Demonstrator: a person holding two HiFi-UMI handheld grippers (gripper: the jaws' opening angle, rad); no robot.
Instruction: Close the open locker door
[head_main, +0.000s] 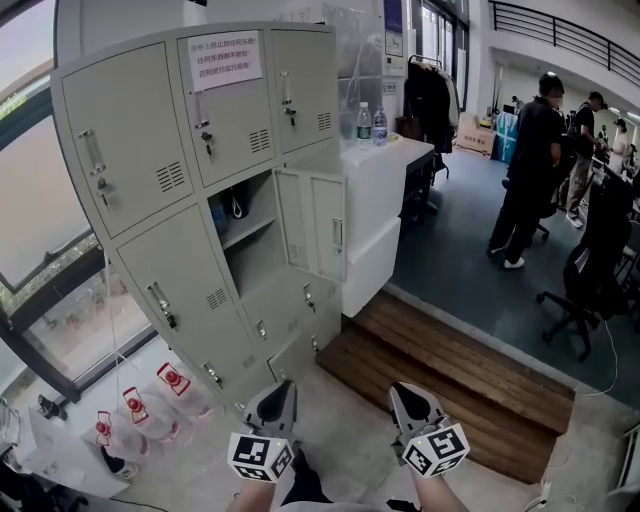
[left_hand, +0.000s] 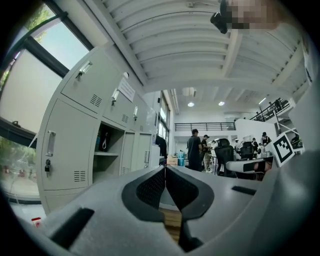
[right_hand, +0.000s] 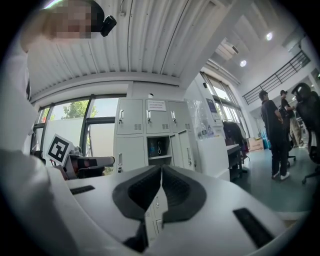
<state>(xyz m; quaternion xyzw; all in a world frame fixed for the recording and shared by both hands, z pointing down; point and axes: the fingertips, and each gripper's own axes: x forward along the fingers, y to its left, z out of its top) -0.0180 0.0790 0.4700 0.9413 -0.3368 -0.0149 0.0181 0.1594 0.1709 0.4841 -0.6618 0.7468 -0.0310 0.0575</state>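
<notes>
A grey bank of lockers (head_main: 150, 150) stands ahead on the left. One compartment (head_main: 248, 235) in the middle row is open, with a shelf and a few items inside. Its door (head_main: 318, 222) is swung out to the right. My left gripper (head_main: 280, 392) and right gripper (head_main: 405, 392) are low in the head view, side by side and well short of the lockers. Both are shut with nothing between the pads. The left gripper (left_hand: 165, 171) view has the open compartment (left_hand: 104, 149) at left. Past the right gripper (right_hand: 161, 171), the door (right_hand: 182, 150) stands beside the opening (right_hand: 159, 148).
A white cabinet (head_main: 385, 185) with water bottles (head_main: 371, 124) adjoins the lockers on the right. A low wooden platform (head_main: 450, 370) lies ahead on the right. Red-capped bottles (head_main: 150, 405) stand on the floor at left. People (head_main: 530, 170) and an office chair (head_main: 590, 270) are at far right.
</notes>
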